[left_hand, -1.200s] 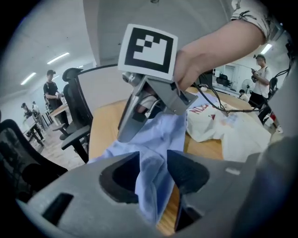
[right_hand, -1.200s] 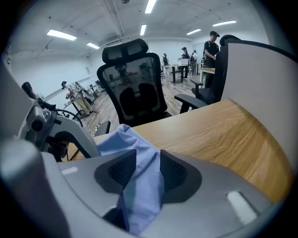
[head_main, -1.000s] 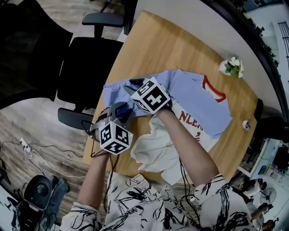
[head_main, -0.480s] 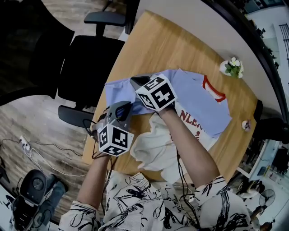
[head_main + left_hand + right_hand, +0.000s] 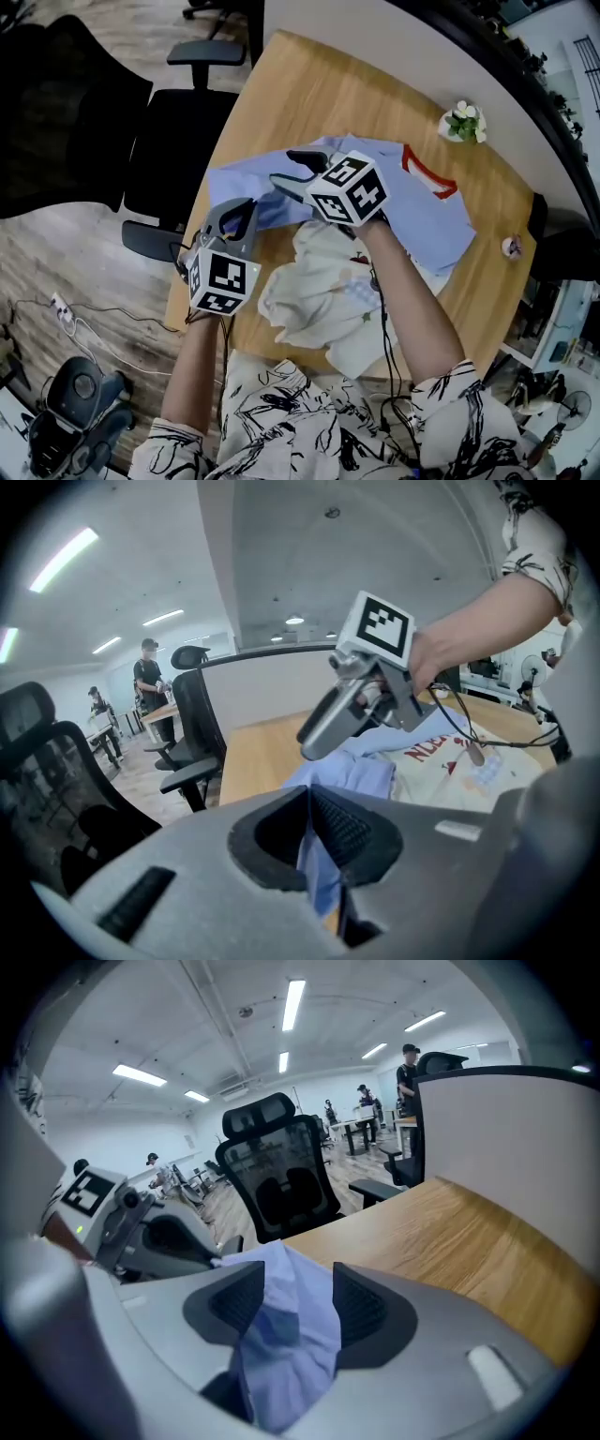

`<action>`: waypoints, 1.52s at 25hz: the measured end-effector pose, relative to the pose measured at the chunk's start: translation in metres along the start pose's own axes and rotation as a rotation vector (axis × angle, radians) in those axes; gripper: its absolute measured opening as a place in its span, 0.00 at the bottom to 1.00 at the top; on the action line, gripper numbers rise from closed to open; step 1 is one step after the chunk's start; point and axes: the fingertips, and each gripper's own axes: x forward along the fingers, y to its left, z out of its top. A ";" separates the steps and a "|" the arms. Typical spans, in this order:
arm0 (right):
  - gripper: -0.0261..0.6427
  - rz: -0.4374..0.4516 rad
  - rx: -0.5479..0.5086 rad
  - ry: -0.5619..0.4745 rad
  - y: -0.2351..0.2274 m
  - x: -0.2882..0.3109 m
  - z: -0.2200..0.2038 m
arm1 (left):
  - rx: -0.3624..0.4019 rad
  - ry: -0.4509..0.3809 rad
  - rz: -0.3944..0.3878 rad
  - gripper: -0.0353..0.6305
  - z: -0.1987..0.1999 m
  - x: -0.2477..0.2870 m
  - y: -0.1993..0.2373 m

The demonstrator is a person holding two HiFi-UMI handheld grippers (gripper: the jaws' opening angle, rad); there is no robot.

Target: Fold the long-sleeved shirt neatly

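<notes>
The right hand-held gripper [image 5: 295, 171] has just been opening its jaws, and the blue sleeve [image 5: 234, 183] is now hanging loose between them. The left hand-held gripper [image 5: 246, 208] is clamping the sleeve's edge tight, so a re-grip is probably coming. The long-sleeved shirt [image 5: 427, 202] is lying mid-tabletop [image 5: 319, 94], its red collar pointing to 2 o'clock. Rumpled cream cloth [image 5: 314, 295] is spreading toward 6 o'clock.

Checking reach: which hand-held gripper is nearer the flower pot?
Right. The right hand-held gripper, jaws just opened around the blue shirt, is central, the flower pot beyond it at far right; the left hand-held gripper is at the left edge of the table.
</notes>
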 end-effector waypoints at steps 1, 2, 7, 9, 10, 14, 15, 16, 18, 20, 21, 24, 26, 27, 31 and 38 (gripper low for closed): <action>0.40 0.022 -0.035 0.018 0.004 -0.004 -0.008 | -0.003 -0.001 0.007 0.08 0.001 -0.001 0.003; 0.41 0.036 -0.087 0.050 0.008 -0.005 -0.017 | -0.003 -0.001 0.014 0.08 0.001 -0.003 0.005; 0.41 -0.010 -0.361 0.197 0.022 0.020 -0.050 | -0.002 -0.017 0.026 0.08 0.009 -0.008 0.015; 0.41 -0.034 -0.397 0.199 0.025 0.037 -0.048 | 0.001 -0.021 0.023 0.08 0.012 -0.011 0.017; 0.41 -0.057 -0.415 0.192 0.024 0.043 -0.045 | 0.006 -0.020 0.020 0.08 0.013 -0.012 0.018; 0.10 -0.146 -0.514 0.144 0.016 0.045 -0.020 | 0.007 -0.025 0.005 0.08 0.014 -0.014 0.017; 0.07 -0.158 -0.531 0.134 0.014 0.041 -0.013 | 0.004 -0.034 0.002 0.08 0.018 -0.015 0.017; 0.07 -0.167 -0.544 0.126 0.013 0.035 -0.005 | 0.000 -0.047 0.000 0.08 0.024 -0.017 0.017; 0.07 -0.188 -0.570 0.107 0.007 0.019 0.016 | -0.013 -0.088 -0.005 0.08 0.044 -0.021 0.016; 0.07 -0.219 -0.600 0.077 0.000 -0.004 0.045 | -0.021 -0.147 -0.008 0.08 0.075 -0.026 0.014; 0.07 -0.236 -0.615 0.058 -0.004 -0.018 0.062 | -0.020 -0.180 -0.008 0.08 0.093 -0.029 0.014; 0.07 -0.282 -0.657 0.001 -0.008 -0.063 0.111 | -0.011 -0.267 0.000 0.08 0.151 -0.042 0.011; 0.07 -0.314 -0.678 -0.030 -0.009 -0.097 0.135 | -0.002 -0.314 0.003 0.08 0.186 -0.050 0.003; 0.07 -0.332 -0.683 -0.046 -0.010 -0.114 0.143 | 0.005 -0.333 0.003 0.08 0.202 -0.053 -0.003; 0.07 -0.419 -0.665 -0.098 -0.019 -0.184 0.154 | 0.037 -0.385 -0.004 0.08 0.255 -0.055 -0.035; 0.07 -0.546 -0.574 -0.102 -0.049 -0.298 0.091 | 0.077 -0.403 -0.069 0.08 0.308 -0.033 -0.137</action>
